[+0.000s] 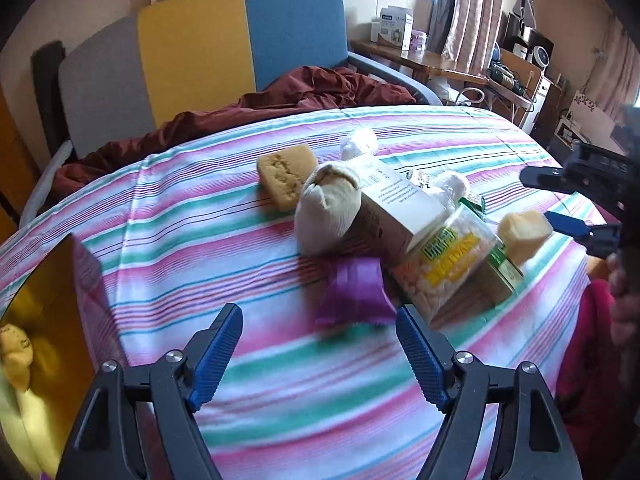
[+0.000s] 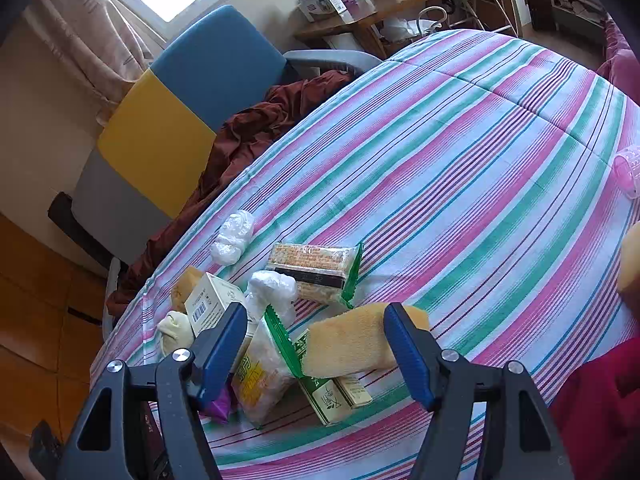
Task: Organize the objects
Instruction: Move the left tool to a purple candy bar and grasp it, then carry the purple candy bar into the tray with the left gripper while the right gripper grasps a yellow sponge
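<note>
Both wrist views near shared clutter (image 1: 400, 216)

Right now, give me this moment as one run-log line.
left gripper: open, empty, facing purple packet | right gripper: open around yellow sponge, no grip | pile on striped cloth

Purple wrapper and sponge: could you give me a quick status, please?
Left gripper open, purple wrapper ahead. Right gripper open around yellow sponge. Snack packet crowds both.
</note>
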A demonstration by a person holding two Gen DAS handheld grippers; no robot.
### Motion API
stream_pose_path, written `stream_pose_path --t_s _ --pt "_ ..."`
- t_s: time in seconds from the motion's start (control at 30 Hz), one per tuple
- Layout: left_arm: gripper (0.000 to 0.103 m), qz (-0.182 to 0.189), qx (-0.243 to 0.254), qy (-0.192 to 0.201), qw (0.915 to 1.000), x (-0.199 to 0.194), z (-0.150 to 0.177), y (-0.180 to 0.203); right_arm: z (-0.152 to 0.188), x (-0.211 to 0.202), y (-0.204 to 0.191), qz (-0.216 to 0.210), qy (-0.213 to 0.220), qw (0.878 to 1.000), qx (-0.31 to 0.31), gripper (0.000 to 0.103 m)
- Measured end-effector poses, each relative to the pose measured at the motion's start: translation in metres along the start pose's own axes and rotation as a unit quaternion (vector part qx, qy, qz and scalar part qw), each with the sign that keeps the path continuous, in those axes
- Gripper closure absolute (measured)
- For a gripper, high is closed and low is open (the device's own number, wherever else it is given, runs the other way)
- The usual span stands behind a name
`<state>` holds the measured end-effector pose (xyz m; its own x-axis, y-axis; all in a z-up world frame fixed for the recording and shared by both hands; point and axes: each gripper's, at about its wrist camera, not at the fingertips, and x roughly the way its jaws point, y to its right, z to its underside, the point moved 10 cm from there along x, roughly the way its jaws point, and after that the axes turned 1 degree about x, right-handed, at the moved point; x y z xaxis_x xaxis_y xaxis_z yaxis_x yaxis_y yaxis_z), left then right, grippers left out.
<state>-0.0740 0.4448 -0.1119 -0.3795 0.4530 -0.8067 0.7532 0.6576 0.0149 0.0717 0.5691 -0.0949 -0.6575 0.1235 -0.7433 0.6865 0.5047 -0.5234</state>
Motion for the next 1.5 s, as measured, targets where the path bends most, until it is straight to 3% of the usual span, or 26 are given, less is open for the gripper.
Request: stream_pose_path --t_s 0.33,0.43,0.47,0.53,0.67,0.8,1.0,1.03,1.1,1.5 --pt "0.025 0.0 0.015 -0.041 0.999 0.065 -0.013 0.009 -0.005 0.009 0.014 0.003 -0.009 0.999 0.031 0.03" --pt "0.045 0.019 -0.007 -0.051 0.9985 0.077 -0.008 0.003 -0.004 0.012 0.016 0.01 -0.013 0.999 0.033 0.027" --pt "0.058 0.018 -0.007 -0.04 0.999 0.074 -0.008 0.002 -0.005 0.012 0.017 0.011 -0.014 0.999 0.033 0.025" --pt "0.06 0.019 -0.001 -0.036 0.9992 0.07 -0.003 0.0 -0.005 0.014 0.018 0.019 -0.015 0.999 0.029 0.025" --pt "0.061 0.022 -0.003 -0.029 0.9993 0.057 0.012 -0.002 -0.002 0.019 0.019 0.038 -0.023 0.999 0.014 0.022" --pt "0.061 0.026 -0.013 -0.027 0.9992 0.041 0.032 -0.003 0.007 0.028 0.021 0.083 -0.043 0.995 -0.026 0.021" --pt "0.061 0.009 -0.005 -0.018 0.9998 0.017 0.066 -0.001 0.017 0.035 0.028 0.133 -0.063 0.987 -0.059 0.021" --pt "0.061 0.006 -0.003 -0.015 0.9999 0.015 0.069 -0.001 0.02 0.037 0.033 0.146 -0.072 0.985 -0.063 0.022" --pt "0.061 0.005 -0.004 -0.014 0.9999 0.014 0.072 -0.002 0.024 0.041 0.037 0.154 -0.084 0.982 -0.066 0.042" --pt "0.064 0.007 -0.005 -0.011 0.9999 0.009 0.077 -0.005 0.02 0.032 0.042 0.168 -0.068 0.98 -0.076 0.046"
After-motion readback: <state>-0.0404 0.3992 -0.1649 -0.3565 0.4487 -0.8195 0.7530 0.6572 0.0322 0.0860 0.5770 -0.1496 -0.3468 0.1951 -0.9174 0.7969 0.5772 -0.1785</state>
